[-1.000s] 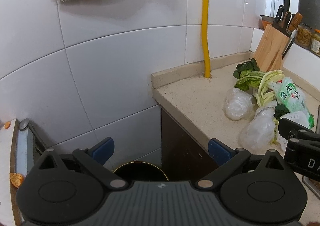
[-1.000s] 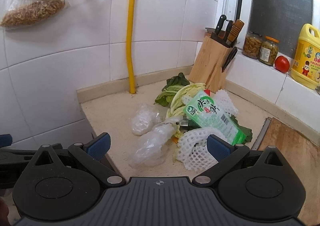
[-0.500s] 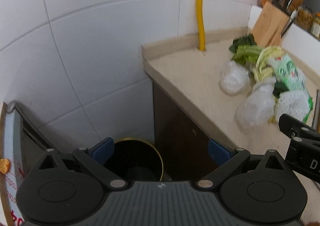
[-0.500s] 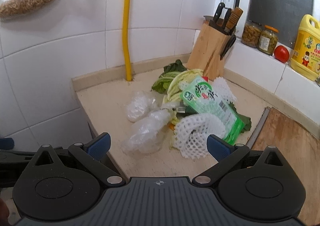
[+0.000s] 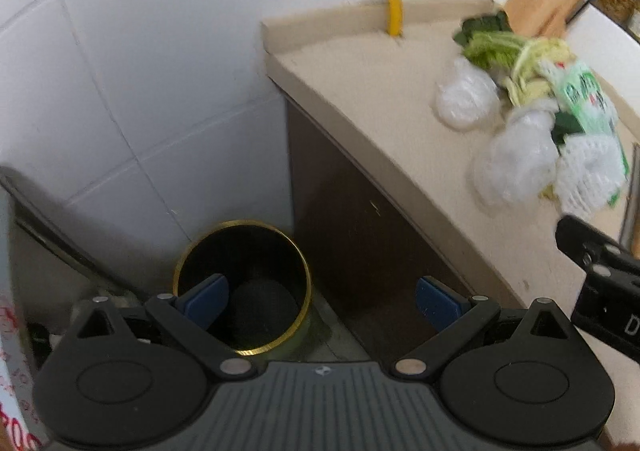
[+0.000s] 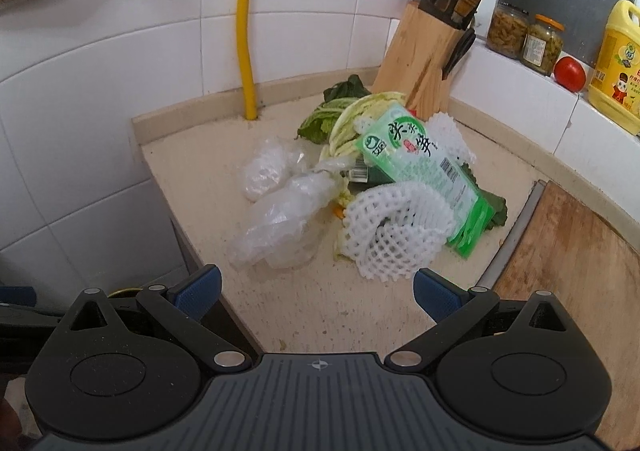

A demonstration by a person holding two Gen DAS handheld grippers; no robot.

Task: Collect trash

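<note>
Compared with a second ago, the left wrist view has tipped downward: the round black bin with a brass-coloured rim [image 5: 242, 287], then only a sliver at the bottom edge, now shows its whole mouth on the floor in the corner between the white tiled wall [image 5: 160, 83] and the dark cabinet side [image 5: 360, 211]. The hanging bag of dried food has gone from that view. The right wrist view has crept nearer to the trash heap.

The left gripper [image 5: 320, 297] hangs above the bin, its jaws wide apart and holding nothing. The right gripper [image 6: 316, 289] hovers over the front of the beige speckled table [image 6: 320, 303], jaws likewise apart and empty.

The trash lies in the middle of the table: a crumpled clear plastic bag [image 6: 280, 223], a white foam net sleeve [image 6: 396, 235], loose green cabbage leaves [image 6: 340, 115] and a flat green plastic packet [image 6: 424, 175]. The packet carries large Chinese characters, which cannot be read with certainty, and a barcode; its long axis runs from the far left toward the near right, overlapping the net sleeve. A yellow pipe [image 6: 246, 31] and a wooden knife block [image 6: 428, 51] stand behind.
</note>
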